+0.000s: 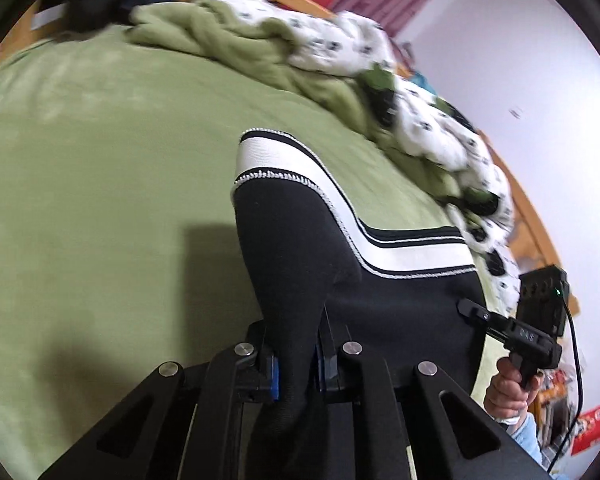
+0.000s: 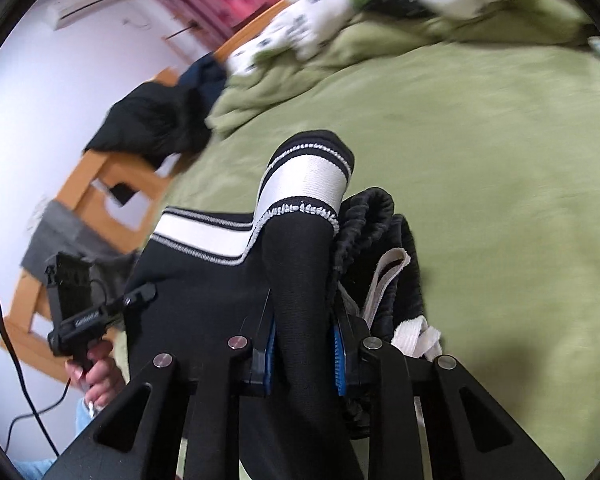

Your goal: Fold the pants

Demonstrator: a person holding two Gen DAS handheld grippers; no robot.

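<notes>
The pants are black with a white side stripe edged in black and white. They hang above the green bed. My left gripper is shut on a fold of the black cloth. My right gripper is shut on another fold of the pants; the elastic waistband and a white drawstring bunch to its right. Each gripper shows in the other's view, the right one and the left one, clamped on the same stretched cloth.
A crumpled green and white patterned quilt lies along the far side of the bed. Dark clothes hang over the wooden bed frame. A white wall and red curtains are behind. A cable trails at the left.
</notes>
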